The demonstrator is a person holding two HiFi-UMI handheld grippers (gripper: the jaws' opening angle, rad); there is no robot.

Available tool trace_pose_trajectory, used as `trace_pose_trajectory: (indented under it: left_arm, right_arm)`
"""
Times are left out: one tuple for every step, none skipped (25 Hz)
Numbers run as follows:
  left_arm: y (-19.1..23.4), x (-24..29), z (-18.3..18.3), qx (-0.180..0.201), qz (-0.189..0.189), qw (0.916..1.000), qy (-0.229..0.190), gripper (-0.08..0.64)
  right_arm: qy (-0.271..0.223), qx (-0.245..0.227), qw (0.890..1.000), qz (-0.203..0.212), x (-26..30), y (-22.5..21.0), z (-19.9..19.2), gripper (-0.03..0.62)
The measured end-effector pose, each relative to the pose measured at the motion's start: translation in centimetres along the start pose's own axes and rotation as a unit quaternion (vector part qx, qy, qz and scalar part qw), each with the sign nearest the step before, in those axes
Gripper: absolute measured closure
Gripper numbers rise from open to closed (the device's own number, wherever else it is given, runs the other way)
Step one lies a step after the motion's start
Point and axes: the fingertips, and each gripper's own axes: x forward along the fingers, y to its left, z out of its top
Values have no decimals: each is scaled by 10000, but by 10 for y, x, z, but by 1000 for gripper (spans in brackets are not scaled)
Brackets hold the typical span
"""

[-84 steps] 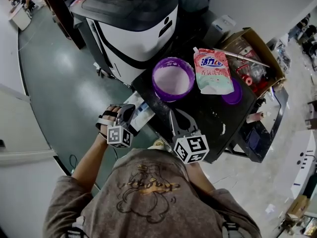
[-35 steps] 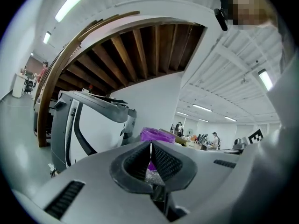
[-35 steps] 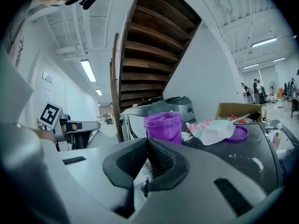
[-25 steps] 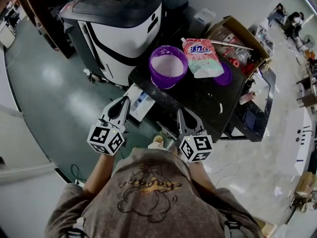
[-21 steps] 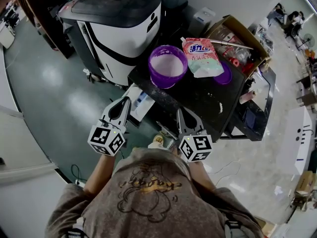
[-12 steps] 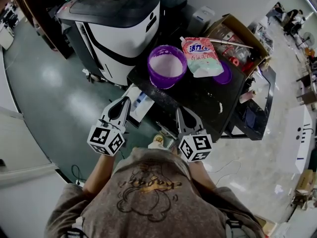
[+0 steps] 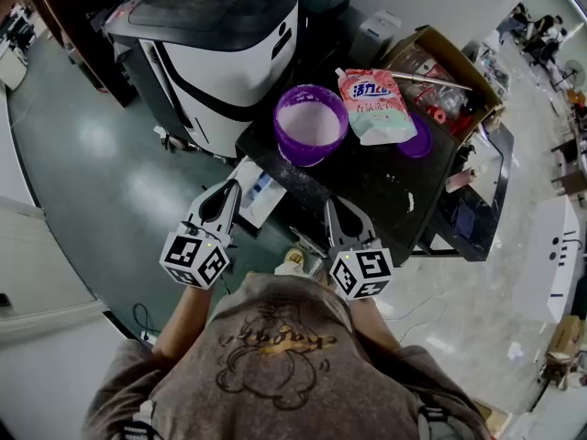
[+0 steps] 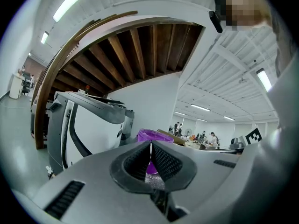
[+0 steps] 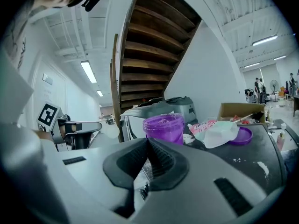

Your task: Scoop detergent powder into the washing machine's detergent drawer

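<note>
The left gripper (image 7: 233, 184) over the open floor (image 7: 101, 181) and the right gripper (image 7: 327, 205) at the near edge of the black table (image 7: 376, 195) are both clenched on nothing. At 12 o'clock, by the table's left corner, a round purple plastic tub (image 7: 311, 123) holds pale powder (image 7: 310, 122). A soft pink pouch (image 7: 371, 104) lies at its 3 o'clock. The glossy washing machine (image 7: 225, 39) is cut off at the top.
</note>
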Motion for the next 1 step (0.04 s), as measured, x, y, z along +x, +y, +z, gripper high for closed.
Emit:
trace_pose_trajectory:
  left_arm:
    - [1, 0, -1, 4, 9, 10000, 5, 537]
  right_arm:
    - [3, 1, 10000, 8, 1, 0, 0, 594]
